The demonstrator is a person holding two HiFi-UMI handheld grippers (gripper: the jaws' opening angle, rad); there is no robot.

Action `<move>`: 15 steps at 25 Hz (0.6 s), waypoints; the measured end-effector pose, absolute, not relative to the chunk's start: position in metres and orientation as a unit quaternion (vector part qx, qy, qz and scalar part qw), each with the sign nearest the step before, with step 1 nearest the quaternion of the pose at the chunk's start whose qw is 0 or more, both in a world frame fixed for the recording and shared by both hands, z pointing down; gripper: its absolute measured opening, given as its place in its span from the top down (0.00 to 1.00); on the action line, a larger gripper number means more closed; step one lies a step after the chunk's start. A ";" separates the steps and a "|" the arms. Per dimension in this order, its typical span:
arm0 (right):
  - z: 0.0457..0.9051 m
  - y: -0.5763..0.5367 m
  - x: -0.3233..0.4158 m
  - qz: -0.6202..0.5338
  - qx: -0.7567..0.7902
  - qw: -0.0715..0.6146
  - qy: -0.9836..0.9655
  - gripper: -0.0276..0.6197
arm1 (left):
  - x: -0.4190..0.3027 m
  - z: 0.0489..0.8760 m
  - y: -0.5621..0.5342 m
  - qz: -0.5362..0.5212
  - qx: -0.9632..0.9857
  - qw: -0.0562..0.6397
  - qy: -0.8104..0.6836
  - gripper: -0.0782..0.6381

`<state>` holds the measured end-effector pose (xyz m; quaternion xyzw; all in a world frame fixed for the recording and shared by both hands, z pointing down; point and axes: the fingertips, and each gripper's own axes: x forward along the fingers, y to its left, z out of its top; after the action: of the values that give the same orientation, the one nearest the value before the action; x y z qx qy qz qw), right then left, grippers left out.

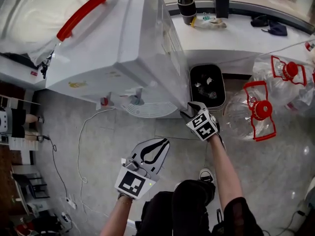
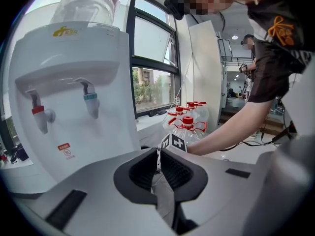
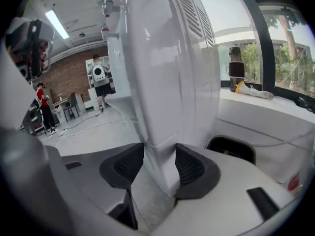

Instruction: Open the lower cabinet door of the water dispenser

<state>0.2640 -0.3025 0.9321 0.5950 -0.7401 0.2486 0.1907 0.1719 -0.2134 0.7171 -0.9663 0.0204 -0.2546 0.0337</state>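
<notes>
The white water dispenser (image 1: 123, 48) stands ahead of me, seen from above, with a red tap (image 2: 39, 113) and a blue tap (image 2: 91, 100) on its front. My right gripper (image 1: 188, 111) is at its lower front right corner. In the right gripper view (image 3: 159, 166) that white corner edge (image 3: 157, 132), below a seam, fills the gap between both pads. Whether this edge belongs to the cabinet door I cannot tell. My left gripper (image 1: 162, 142) hangs over the floor in front of the dispenser, jaws together and empty (image 2: 158, 154).
A black bin (image 1: 207, 85) sits right of the dispenser under a white counter (image 1: 236, 33) that carries a dark tumbler (image 1: 186, 4). Clear water bottles with red caps (image 1: 256, 112) stand at the right. A white cable (image 1: 81, 146) runs across the floor at the left.
</notes>
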 end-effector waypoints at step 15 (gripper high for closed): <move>0.924 -0.301 0.256 0.289 0.643 0.149 -0.693 0.64 | 0.162 0.713 -0.225 -0.265 -0.963 0.029 0.034 0.86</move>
<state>0.2556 -0.3011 0.9238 0.6430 -0.6933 0.2891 0.1490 0.1616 -0.2246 0.7131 -0.9632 0.0340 -0.2650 0.0294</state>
